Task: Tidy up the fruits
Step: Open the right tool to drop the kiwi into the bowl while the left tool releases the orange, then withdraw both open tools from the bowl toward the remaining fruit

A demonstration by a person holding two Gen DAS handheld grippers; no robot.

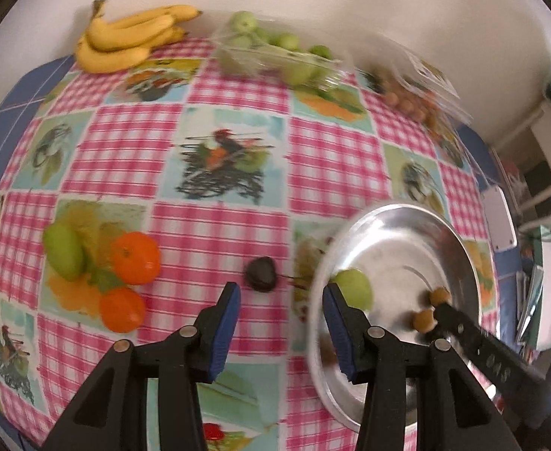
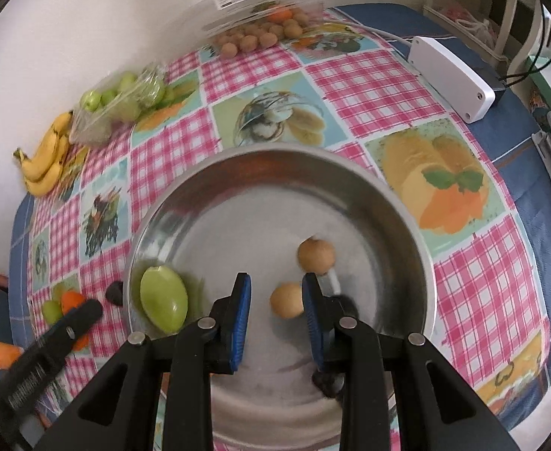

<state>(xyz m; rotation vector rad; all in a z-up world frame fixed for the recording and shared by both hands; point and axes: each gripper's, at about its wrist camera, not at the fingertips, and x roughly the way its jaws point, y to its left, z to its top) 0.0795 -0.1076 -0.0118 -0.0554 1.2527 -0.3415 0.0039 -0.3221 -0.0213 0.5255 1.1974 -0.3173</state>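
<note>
- A counter (image 1: pixel 219 233) stands against a white wall, covered in a pink-checked cloth with printed fruit pictures.
- A steel bowl (image 2: pixel 407 203) sits near the front of the counter; inside it lie one green fruit (image 2: pixel 163 302) by the left wall and two small brown fruits (image 2: pixel 316 256), one beyond the other.
- The right tool (image 2: pixel 275 300) hangs over the bowl with its blue-padded jaws apart and nothing between them; the nearer brown fruit (image 2: pixel 286 300) lies just beside the right pad.
- The left tool (image 1: pixel 281 300) hovers at the bowl's left rim, jaws wide apart and holding nothing.
- On the cloth left of the bowl lie a dark, small fruit (image 1: pixel 262 273), two oranges (image 1: pixel 135 257) and another green fruit (image 1: pixel 64 250).
- Along the wall are a bunch of bananas (image 1: pixel 128 37), a clear box of green fruits (image 1: pixel 275 54) and a clear box of brown fruits (image 2: pixel 260 34).
- A white device (image 2: pixel 450 77) rests at the counter's right edge.
</note>
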